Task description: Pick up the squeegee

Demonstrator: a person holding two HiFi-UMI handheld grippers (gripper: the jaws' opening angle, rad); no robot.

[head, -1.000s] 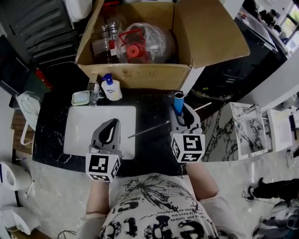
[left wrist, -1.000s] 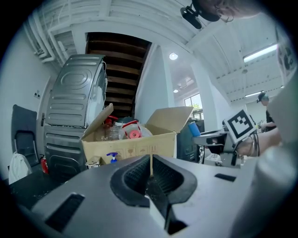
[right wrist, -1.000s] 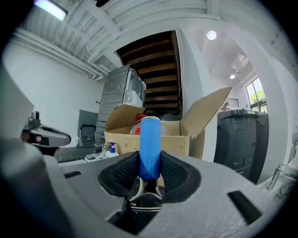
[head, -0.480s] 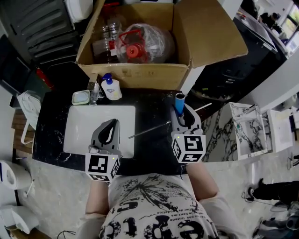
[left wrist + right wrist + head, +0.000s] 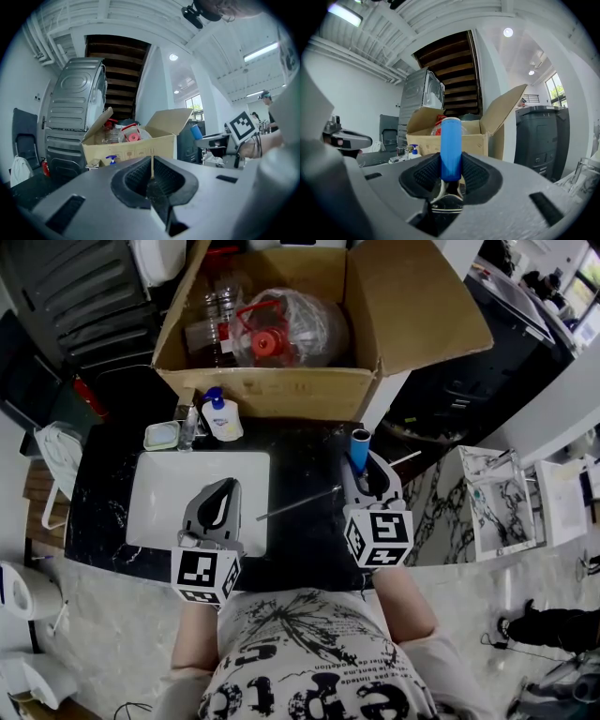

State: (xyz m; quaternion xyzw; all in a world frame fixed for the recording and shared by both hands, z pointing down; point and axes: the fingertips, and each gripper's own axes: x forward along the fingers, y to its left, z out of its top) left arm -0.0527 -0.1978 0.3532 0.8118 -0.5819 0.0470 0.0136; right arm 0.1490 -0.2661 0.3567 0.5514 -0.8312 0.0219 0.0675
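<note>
The squeegee has a blue handle (image 5: 359, 447) that stands up between my right gripper's (image 5: 362, 472) jaws, and its thin metal blade (image 5: 298, 502) sticks out to the left above the black counter. In the right gripper view both pads press on the blue handle (image 5: 451, 146), with the metal neck (image 5: 448, 196) below it; the right gripper (image 5: 451, 169) is shut on it. My left gripper (image 5: 226, 489) hovers over the white sink (image 5: 159, 495), left of the blade. Its jaws (image 5: 151, 171) are shut with nothing between them.
An open cardboard box (image 5: 272, 390) with plastic bottles and a red-capped jug stands at the counter's far edge. A blue-topped pump bottle (image 5: 222, 416) and a small dish (image 5: 160, 436) sit in front of it. The counter (image 5: 309, 540) drops off to the right.
</note>
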